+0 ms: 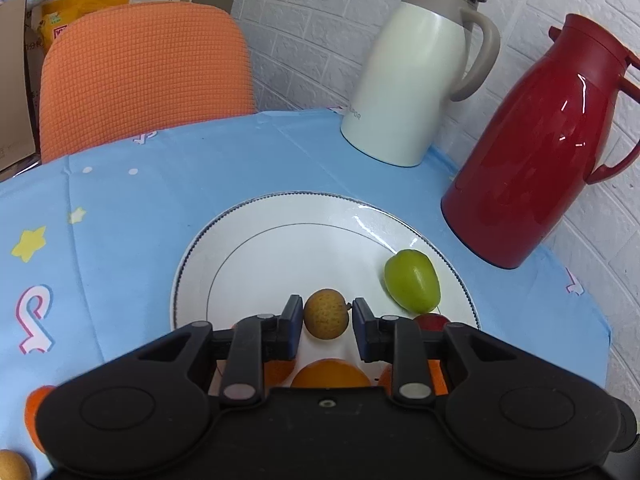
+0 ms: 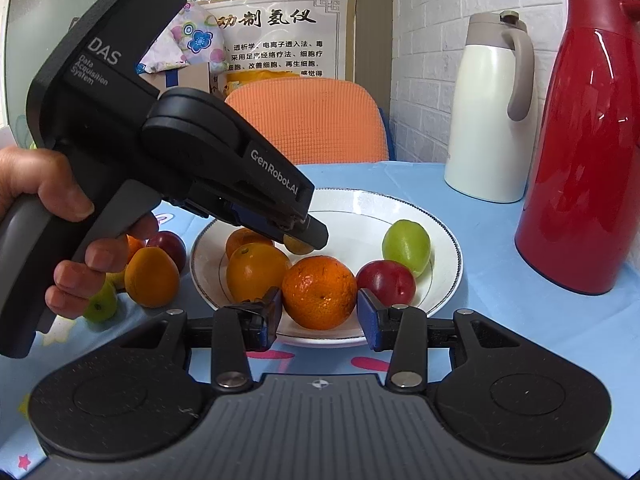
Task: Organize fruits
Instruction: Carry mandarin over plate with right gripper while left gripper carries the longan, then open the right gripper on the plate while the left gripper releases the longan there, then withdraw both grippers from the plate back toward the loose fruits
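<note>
My left gripper [image 1: 326, 308] is shut on a small brown speckled fruit [image 1: 327, 314] over the white plate [image 1: 280, 248]. In the right wrist view that gripper [image 2: 308, 236], held by a hand, reaches in from the left with the brown fruit [image 2: 298, 245] just above the plate [image 2: 444, 240]. My right gripper [image 2: 320, 302] is shut on an orange [image 2: 319, 292] at the plate's near rim. In the plate lie two more oranges [image 2: 256, 270], a red plum [image 2: 386, 282] and a green fruit [image 2: 406, 246]. That green fruit [image 1: 412, 282] lies right of the left gripper.
Left of the plate on the blue cloth lie an orange [image 2: 151, 276], a dark plum [image 2: 170, 246] and a small green fruit [image 2: 100, 306]. A white jug [image 1: 404, 80] and a red jug [image 1: 540, 152] stand by the brick wall. An orange chair [image 1: 148, 68] stands behind the table.
</note>
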Demonstrator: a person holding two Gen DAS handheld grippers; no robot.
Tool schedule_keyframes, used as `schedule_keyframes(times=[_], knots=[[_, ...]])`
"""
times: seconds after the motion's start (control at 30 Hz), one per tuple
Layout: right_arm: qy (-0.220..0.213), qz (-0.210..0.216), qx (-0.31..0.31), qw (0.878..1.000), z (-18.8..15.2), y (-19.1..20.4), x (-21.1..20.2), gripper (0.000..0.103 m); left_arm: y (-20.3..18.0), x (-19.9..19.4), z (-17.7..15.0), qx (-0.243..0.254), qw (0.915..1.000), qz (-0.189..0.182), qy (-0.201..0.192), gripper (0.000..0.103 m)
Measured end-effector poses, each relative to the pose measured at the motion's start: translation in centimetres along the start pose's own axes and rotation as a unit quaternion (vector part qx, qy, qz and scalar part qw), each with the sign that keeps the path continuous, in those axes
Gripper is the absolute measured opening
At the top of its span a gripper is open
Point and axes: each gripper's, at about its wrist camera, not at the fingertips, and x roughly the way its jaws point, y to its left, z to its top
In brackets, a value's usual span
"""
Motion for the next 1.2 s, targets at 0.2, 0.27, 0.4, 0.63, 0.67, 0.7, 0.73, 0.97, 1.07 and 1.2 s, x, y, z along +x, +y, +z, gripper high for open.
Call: schedule_keyframes(times=[0.2,0.27,0.4,0.63,0.67,0.7,0.73,0.97,1.07,1.2], knots=[[0.0,-0.003,-0.002,1.0,0.0,0.0,0.1,0.073,-0.4,0.5,-0.3,0.014,0.9999,0.0,0.002,0.077],[-0.003,-0.004,-0.001,1.0,0.0,0.0,0.0,0.082,-0.4,0.4,-0.3,0.013,0.9999,-0.007,0.002,0.091],[-0.016,-0.011,-0.006,1.0,-0.2,0.1,-0.6,0.103,-0.7,-0.5,-0.5,0.009,0.9996,-0.02,-0.015,0.103],[-0.047,-0.024,-0.018,0.998,-0.3,0.5,-2.3,0.103,-1.8,-3.4,-1.1,0.013,0.9979,0.008,-0.063,0.103],[-0.05,-0.027,-0.021,0.998,-0.4,0.6,-2.5,0.103,-1.9,-4.0,-1.3,0.011,0.9972,0.014,-0.073,0.103],[-0.052,-0.03,-0.022,0.998,-0.4,0.6,-2.7,0.103,-2.0,-4.6,-1.6,0.01,0.9966,0.017,-0.08,0.103],[-0.053,-0.031,-0.023,0.998,-0.5,0.7,-3.0,0.103,-2.0,-5.1,-1.8,0.009,0.9964,0.018,-0.083,0.103],[-0.053,-0.025,-0.021,0.998,-1.1,1.5,-4.4,0.103,-2.0,-8.6,-4.5,-0.002,0.9937,0.055,-0.098,0.103],[-0.054,-0.02,-0.026,0.998,-1.4,2.0,-5.1,0.103,-1.7,-9.9,-5.9,-0.012,0.992,0.073,-0.102,0.103],[-0.051,-0.007,-0.033,0.998,-1.8,2.8,-5.7,0.103,-0.7,-11.5,-7.7,-0.015,0.991,0.09,-0.098,0.103]])
